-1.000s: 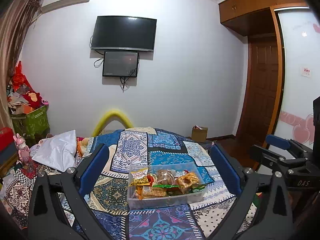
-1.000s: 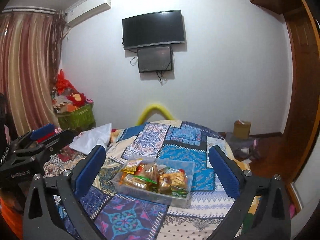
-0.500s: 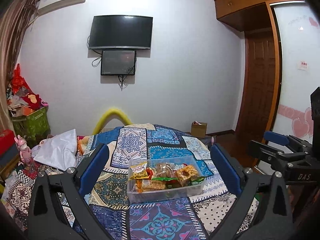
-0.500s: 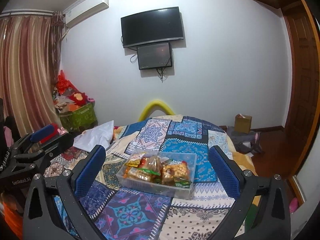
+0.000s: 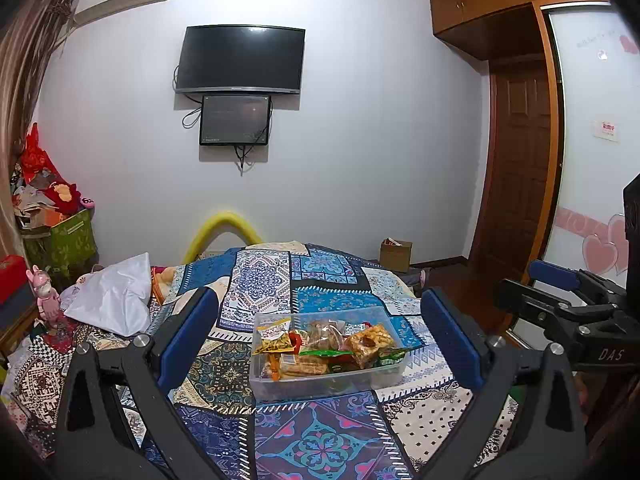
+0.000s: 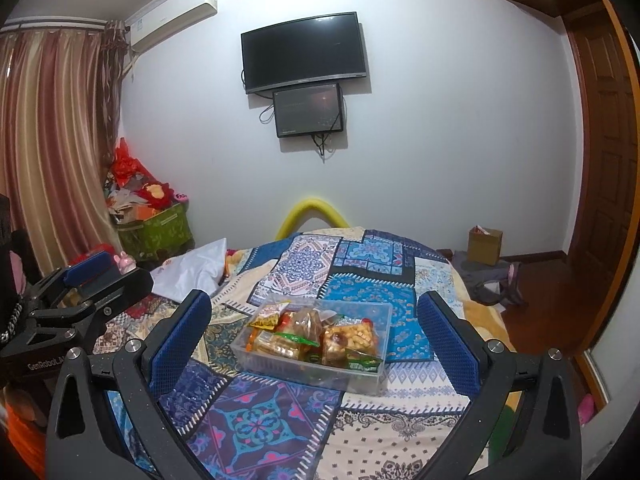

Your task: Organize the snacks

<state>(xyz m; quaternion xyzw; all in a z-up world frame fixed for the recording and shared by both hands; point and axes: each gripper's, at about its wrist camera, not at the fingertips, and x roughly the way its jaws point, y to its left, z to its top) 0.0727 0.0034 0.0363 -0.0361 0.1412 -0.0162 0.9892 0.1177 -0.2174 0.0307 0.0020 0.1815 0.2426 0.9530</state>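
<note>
**Both tongs wide and empty, snack box dead ahead**

My left gripper (image 5: 320,336) has its blue pads spread far apart with nothing between them, and my right gripper (image 6: 316,334) stands the same way — jaws parted, holding nothing. I judge they are held wide so that either one can drop onto a packet without a second adjustment. Both hang well above the bedspread, short of the goods, each looking forward along its fingers.

The clear plastic box (image 5: 320,380) sits framed between the pads in both views, resting flat on the patchwork bedspread (image 5: 320,436). The snacks (image 6: 316,334) lie heaped inside it: a yellow packet (image 5: 274,336) leans against the near-left corner, an orange-brown packet (image 5: 370,344) sits toward the right, and green-edged wrappers lie between. They overlap, so I cannot tell how many there are or which lies on top. None lies loose on the cloth that I can see; by that, the gathering looks largely done, unless sorting within the box is meant.

The soft bed gives under weight, so a push on the box would likely tip it rather than slide it — I would come down from above.

Further out, a white cloth (image 5: 116,300) lies near the bed's left side, well apart from the box, and a television (image 5: 240,60) hangs on the far wall.
</note>
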